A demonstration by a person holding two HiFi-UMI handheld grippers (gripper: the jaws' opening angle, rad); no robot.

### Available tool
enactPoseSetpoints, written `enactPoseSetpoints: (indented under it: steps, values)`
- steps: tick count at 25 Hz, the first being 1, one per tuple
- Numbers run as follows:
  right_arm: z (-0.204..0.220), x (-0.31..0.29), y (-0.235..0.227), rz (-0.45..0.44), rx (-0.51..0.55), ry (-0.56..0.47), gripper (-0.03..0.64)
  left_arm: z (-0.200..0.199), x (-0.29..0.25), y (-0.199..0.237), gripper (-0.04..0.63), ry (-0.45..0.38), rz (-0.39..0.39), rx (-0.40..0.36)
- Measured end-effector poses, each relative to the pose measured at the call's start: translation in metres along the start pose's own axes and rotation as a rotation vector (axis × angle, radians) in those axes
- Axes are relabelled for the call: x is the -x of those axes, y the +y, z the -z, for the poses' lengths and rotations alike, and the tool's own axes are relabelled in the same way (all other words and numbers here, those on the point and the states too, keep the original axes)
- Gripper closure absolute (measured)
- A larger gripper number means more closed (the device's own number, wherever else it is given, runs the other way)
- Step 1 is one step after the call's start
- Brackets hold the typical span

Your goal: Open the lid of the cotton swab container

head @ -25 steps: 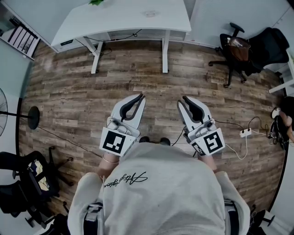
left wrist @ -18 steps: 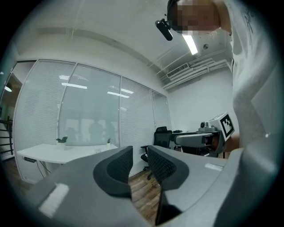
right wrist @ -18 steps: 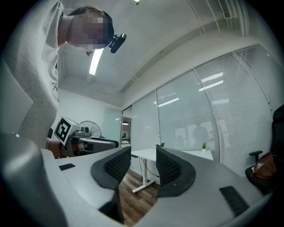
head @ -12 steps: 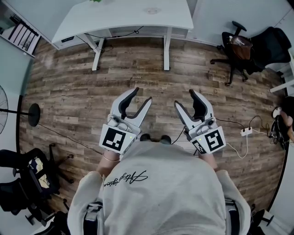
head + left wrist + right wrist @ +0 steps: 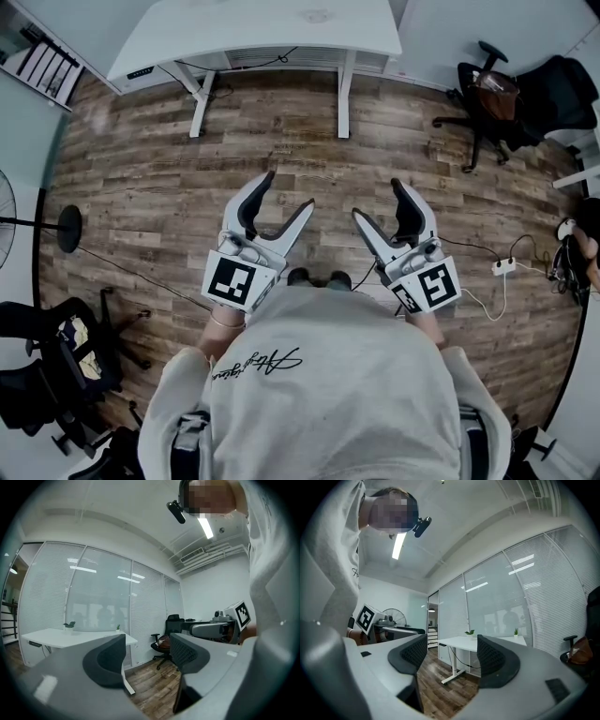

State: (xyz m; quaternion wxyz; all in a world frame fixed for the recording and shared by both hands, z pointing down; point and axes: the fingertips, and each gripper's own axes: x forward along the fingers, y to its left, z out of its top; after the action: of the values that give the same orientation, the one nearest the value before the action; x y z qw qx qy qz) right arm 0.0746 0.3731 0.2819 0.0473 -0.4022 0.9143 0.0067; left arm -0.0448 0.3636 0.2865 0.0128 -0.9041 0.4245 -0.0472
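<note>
Wood plank floor [image 5: 141, 187] fills most of the head view. A white counter [image 5: 253, 33] stands at the far end on two legs, with a cable hanging under it. The person's grey sweatshirt [image 5: 328, 394] takes up the bottom centre, and shoe tips [image 5: 319, 278] show just past its hem.

A black office chair [image 5: 487, 103] with something brown on the seat is far right. Another dark chair [image 5: 56, 366] is at lower left. A fan stand base [image 5: 66, 234] is at the left edge, and a shelf with binders [image 5: 42, 66] is in the top left corner.

Left tongs [image 5: 291, 188] are held in front of the torso and point toward the counter. The jaws are spread and opening. The left gripper view shows only floor and a counter leg through the gap, and the pads touch nothing.

Right tongs [image 5: 376, 198] are beside them, level and near but apart. Their jaws are also spread wide and opening. The right gripper view shows only floor and the counter between the pads, so there's no grip.

A white power strip [image 5: 502, 267] lies on the floor to the right, its cord running toward the person. Two small potted plants [image 5: 469, 633] sit on the counter in the right gripper view.

Cotton swab container: can't confirm it. The only candidate is a small round item [image 5: 314, 16] on the counter top, well apart from both tongs and too small to identify.
</note>
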Motion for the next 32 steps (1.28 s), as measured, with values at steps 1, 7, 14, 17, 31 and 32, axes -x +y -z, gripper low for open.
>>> enactPoseSetpoints:
  steps: [1, 7, 14, 17, 31, 32]
  values:
    - [0.000, -0.001, 0.001, 0.000, -0.002, 0.001, 0.299, 0.000, 0.001, 0.000, 0.313, 0.002, 0.003, 0.000]
    - [0.002, -0.011, 0.012, 0.006, 0.000, 0.004, 0.293, 0.000, 0.010, 0.011, 0.313, -0.029, 0.011, 0.005]
    - [0.008, -0.024, 0.026, 0.036, -0.030, 0.002, 0.293, 0.005, 0.024, 0.030, 0.313, -0.047, 0.030, 0.017]
    - [0.010, -0.032, 0.036, 0.051, -0.033, -0.005, 0.293, 0.008, 0.032, 0.041, 0.313, -0.042, 0.041, 0.016]
    - [0.021, -0.039, 0.044, 0.136, -0.035, 0.010, 0.293, 0.018, 0.026, 0.052, 0.313, -0.052, 0.135, 0.020]
    - [0.021, -0.040, 0.040, 0.138, -0.036, 0.008, 0.293, 0.018, 0.022, 0.052, 0.313, -0.053, 0.137, 0.020]
